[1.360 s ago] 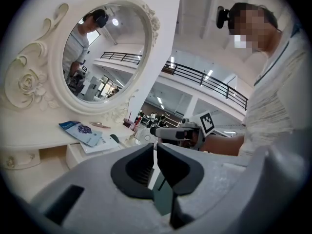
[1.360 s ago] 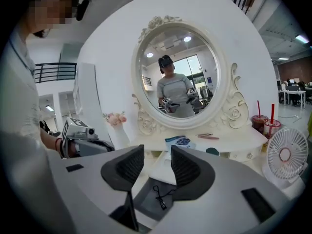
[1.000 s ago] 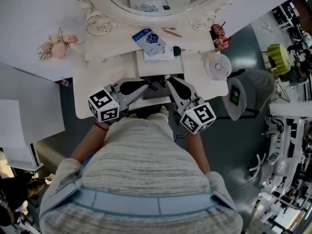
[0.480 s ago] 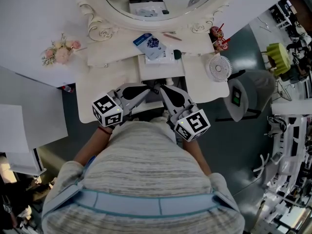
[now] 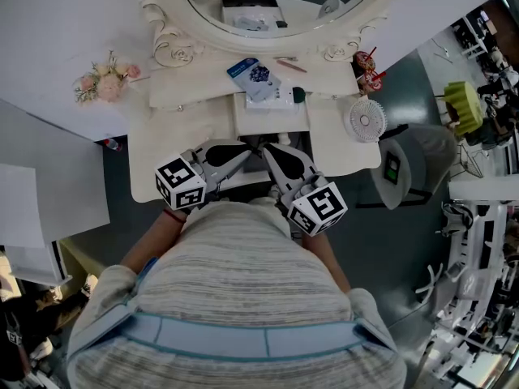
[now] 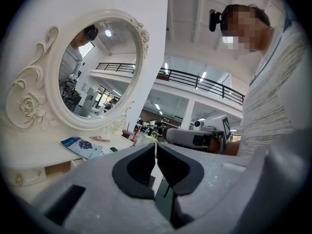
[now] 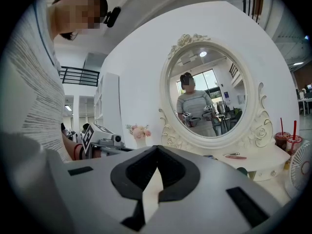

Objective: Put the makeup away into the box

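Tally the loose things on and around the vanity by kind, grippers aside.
Blue packet: 1
Pink slim tool: 1
Dark green round item: 1
Red cups: 2
Fan: 1
Flower bunch: 1
Total: 7

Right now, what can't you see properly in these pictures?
Head view: the tabletop beneath the left gripper and right gripper is hidden by them.
Head view: print on the blue packet is too small to read.
Right gripper view: the fan is cut off by the picture's edge.
No view clearly shows a box.
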`<state>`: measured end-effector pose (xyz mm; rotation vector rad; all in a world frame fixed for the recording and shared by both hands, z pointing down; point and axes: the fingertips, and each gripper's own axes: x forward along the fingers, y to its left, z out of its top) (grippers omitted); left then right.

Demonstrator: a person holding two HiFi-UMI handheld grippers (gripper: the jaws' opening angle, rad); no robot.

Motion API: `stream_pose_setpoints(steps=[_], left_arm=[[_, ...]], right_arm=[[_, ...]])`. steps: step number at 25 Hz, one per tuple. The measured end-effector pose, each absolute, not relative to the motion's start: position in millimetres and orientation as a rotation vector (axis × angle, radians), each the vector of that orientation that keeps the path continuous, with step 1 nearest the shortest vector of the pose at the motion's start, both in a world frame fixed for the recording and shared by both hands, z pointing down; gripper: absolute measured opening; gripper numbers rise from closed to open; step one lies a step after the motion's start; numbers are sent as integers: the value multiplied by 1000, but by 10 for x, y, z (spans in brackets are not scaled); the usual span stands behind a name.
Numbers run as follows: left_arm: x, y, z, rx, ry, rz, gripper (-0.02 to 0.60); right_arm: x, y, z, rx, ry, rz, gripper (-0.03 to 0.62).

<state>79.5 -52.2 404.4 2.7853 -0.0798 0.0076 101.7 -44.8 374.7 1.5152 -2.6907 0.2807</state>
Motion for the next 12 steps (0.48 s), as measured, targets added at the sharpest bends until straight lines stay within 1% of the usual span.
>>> stream_pose_setpoints(steps=[12], left_arm=[[862, -584, 4088, 2771, -73, 6, 17]], right_arm=[[1076, -509, 3837, 1527, -2664, 324, 8]])
